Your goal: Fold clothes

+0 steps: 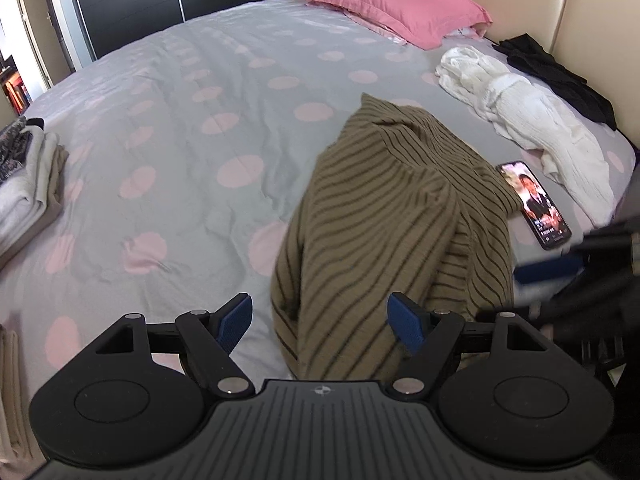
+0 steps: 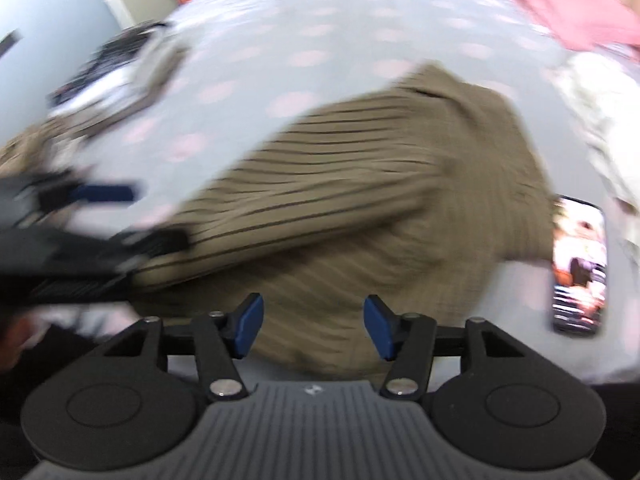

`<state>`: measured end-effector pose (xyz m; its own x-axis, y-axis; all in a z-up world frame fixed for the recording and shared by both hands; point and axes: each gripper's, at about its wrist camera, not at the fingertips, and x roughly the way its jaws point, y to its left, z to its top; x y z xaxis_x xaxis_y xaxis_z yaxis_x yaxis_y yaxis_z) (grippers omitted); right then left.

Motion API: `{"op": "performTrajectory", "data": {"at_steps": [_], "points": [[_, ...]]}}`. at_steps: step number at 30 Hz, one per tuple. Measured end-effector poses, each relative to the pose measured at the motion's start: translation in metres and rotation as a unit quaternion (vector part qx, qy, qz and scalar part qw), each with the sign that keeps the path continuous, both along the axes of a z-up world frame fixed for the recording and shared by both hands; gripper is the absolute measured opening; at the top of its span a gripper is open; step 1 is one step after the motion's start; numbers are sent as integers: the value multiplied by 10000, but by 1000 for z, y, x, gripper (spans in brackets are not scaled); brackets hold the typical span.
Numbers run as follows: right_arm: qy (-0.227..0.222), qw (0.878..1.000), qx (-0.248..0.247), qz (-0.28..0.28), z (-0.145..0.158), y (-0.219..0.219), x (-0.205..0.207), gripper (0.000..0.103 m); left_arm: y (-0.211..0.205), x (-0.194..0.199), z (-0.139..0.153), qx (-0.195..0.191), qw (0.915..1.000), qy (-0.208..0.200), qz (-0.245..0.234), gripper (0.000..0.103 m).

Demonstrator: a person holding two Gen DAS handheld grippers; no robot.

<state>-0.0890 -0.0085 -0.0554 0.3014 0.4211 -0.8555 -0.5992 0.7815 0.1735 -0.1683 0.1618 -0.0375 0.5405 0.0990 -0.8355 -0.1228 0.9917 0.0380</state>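
Lying lengthwise away: striped garment (image 1: 384, 216)

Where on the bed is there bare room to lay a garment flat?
The widest bare patch of the bed lies between the folded pile at left and the striped top, up toward the pillow. The right side is crowded: phone beside the top, then white clothes and black clothes by the headboard.
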Motion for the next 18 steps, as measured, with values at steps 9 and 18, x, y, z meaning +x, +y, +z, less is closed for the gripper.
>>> {"op": "performTrajectory", "data": {"at_steps": [9, 18], "points": [[650, 9928, -330, -946, -61, -22, 37, 75, 8, -6, -31, -319, 9986, 350, 238, 29], [589, 9965, -95, -580, -62, 1, 30, 4, 25, -8, -35, -252, 9972, 479, 511, 6]]}}
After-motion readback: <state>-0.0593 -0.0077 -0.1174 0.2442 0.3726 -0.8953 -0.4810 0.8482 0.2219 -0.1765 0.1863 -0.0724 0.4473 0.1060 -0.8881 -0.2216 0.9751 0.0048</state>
